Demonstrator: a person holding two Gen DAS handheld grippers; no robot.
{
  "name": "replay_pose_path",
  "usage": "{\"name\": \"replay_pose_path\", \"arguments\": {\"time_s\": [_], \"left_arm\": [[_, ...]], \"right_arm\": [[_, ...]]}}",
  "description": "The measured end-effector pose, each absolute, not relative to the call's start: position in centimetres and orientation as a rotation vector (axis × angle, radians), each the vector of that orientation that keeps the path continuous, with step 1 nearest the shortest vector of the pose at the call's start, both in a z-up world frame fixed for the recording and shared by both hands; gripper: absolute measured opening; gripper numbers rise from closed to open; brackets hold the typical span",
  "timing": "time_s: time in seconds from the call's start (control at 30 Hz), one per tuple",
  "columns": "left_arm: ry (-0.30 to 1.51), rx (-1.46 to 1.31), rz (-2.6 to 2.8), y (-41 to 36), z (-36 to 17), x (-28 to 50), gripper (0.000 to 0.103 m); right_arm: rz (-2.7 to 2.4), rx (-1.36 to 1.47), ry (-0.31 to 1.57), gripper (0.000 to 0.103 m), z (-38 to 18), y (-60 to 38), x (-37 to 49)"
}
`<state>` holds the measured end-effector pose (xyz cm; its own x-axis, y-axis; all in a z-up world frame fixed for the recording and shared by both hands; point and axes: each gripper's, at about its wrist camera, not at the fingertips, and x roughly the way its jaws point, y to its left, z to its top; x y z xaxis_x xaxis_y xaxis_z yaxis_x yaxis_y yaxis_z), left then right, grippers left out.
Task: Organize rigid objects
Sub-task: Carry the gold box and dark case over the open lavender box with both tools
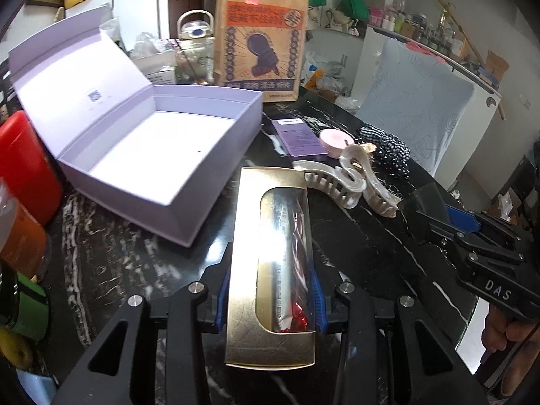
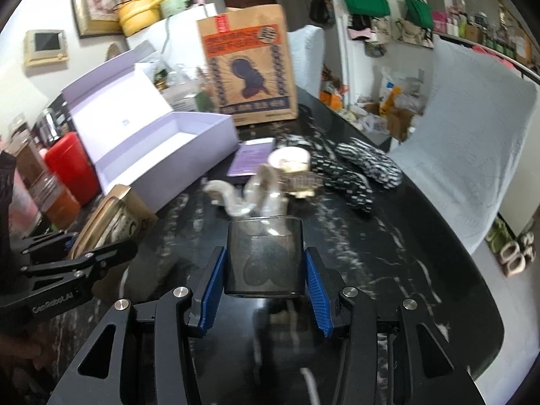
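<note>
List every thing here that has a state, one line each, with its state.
Lilac box: lid open, nothing inside.
Gold package: gripped, off the table.
Left gripper: jaws shut on the gold package.
Smoky clear case: held between the pads.
Right gripper: jaws shut on the smoky clear case.
Pearly hair claw: lying loose on the table.
Paper bag: standing upright.

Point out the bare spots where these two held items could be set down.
The open lilac box has a bare floor. Bare dark tabletop lies between the gold packet and the hair claw. Behind the claw it is crowded: purple card, pink tape roll, dotted cloth.
</note>
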<state>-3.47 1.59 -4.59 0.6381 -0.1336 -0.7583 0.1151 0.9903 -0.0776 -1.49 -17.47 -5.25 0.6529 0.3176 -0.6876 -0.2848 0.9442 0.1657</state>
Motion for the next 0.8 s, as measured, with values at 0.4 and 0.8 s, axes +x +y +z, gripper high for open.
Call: {"name": "replay_pose_path", "arguments": {"time_s": [0.4,0.8], "left_arm": [[0.832,-0.054,-0.052,5.3,-3.5,-5.2,0.038],[0.811,-0.056,-0.019,7.1,-1.8,-3.9,0.038]], "right_arm": [[0.526,-0.006,0.776,0.046,-3.9,-11.5,-2.6],[0.607,-0.061,0.75,0.046,-2.2,-8.6,-1.5]]}}
